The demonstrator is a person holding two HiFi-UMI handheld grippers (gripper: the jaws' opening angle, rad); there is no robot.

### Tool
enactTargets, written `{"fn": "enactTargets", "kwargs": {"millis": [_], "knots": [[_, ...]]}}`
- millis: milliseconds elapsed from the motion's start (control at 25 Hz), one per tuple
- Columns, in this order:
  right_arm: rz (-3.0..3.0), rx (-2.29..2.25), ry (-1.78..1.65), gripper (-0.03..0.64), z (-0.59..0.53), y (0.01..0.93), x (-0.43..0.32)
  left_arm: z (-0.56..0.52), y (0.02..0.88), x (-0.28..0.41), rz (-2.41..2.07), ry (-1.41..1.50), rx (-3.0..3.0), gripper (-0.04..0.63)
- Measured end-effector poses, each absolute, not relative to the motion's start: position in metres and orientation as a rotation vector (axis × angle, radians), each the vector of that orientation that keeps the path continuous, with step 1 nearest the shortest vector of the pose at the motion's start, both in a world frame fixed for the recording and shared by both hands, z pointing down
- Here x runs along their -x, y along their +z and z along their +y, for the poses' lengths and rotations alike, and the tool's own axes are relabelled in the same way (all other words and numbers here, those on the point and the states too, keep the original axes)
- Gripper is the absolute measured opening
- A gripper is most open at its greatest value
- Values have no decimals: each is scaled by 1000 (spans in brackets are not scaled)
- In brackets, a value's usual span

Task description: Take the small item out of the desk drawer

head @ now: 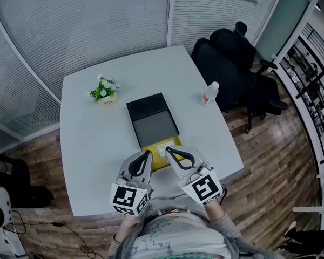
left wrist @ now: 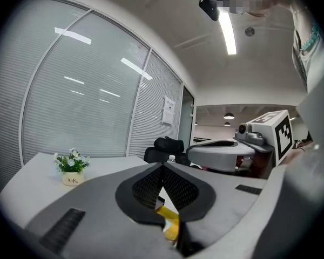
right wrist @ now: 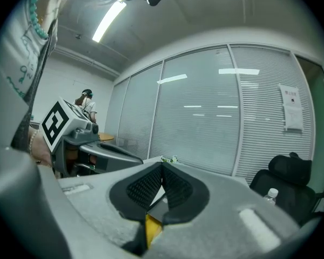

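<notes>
Big white round-cornered table (head: pixel 92 139) fills the head view, with a black office chair (head: pixel 232 58) off at its far right corner, clear of the work. Centre of the table there's a flat black desktop box (head: pixel 151 115). Out of its near end comes a yellow drawer (head: pixel 171 141), open toward the person, so it's an easy reach from the seat.

Both tools are right over it. Left gripper (head: pixel 148 154) and right gripper (head: pixel 168 150) sit side by side, tips close together above the drawer. Each has its jaws pinched together on nothing. My read: they're lining up to go in, not carrying anything yet.

A small potted plant with white flowers (head: pixel 104 89) and a clear plastic water bottle (head: pixel 209 93) stand well apart from the action.

The small item (head: pixel 161 149)? Probably that pale patch in the drawer, just at the tips, but it's too small to be sure.

Only the head view shows the drawer whole. The gripper views look nearly level and catch just a yellow sliver below the black mesh pads (left wrist: pixel 144 188), but they confirm those pads meet.
</notes>
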State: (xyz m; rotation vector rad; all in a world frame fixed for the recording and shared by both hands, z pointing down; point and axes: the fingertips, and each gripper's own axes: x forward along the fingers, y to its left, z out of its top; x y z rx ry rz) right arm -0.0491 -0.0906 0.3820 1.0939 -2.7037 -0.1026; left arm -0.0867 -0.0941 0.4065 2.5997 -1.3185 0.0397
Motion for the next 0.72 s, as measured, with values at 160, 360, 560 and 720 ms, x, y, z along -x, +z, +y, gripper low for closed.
{"fn": "enactTargets", "kwargs": {"millis": [160,360,560,720], "knots": [[-2708,-1085,-102,0,-95,381,46,-96,402,85,-1314,15,-2625,-3],[-2719,-1071,-119,0,-104,377,44,-99,395,83,-1341,-15,-2633,-3],[-2735,-1060,-119,0,-111,379,47,-103,393,83,-1370,-6,-2669,-3],[-2738,-1030,-132,0,-112,387,49,-103,392,85,-1386,-15,-2653,-3]]}}
